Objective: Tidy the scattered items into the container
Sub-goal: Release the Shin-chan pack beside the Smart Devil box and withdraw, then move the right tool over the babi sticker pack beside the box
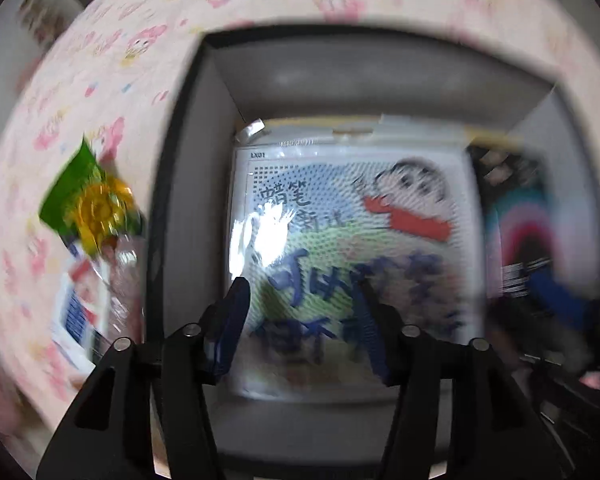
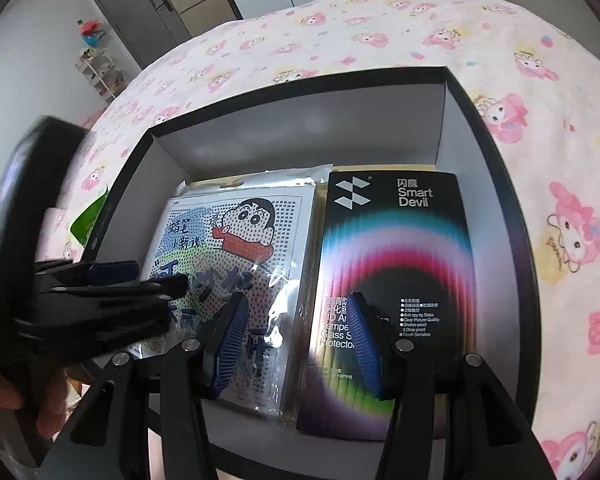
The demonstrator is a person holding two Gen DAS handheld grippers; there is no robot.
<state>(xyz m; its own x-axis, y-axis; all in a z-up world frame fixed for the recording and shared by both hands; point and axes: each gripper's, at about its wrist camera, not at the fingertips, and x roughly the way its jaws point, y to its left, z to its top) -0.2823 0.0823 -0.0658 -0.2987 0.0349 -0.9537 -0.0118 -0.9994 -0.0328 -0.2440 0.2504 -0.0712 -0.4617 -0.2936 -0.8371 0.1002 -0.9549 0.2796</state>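
Note:
A black box with grey inner walls (image 2: 300, 128) stands on a pink cartoon bedspread; it also shows in the left wrist view (image 1: 196, 208). Inside lie a cartoon bead-art packet (image 2: 236, 264) in clear wrap, also in the left wrist view (image 1: 352, 240), and a black Smart Devil screen-protector box (image 2: 396, 264) at its right (image 1: 528, 216). My left gripper (image 1: 304, 312) is open above the packet, holding nothing; it shows in the right wrist view (image 2: 140, 280). My right gripper (image 2: 296, 328) is open above the box, empty. The left wrist view is blurred.
Outside the box's left wall, on the bedspread (image 2: 380, 32), lie a green packet with a yellow print (image 1: 88, 200) and a white, blue and red packet (image 1: 84, 304). A door (image 2: 132, 16) and a small shelf (image 2: 100, 72) stand beyond the bed.

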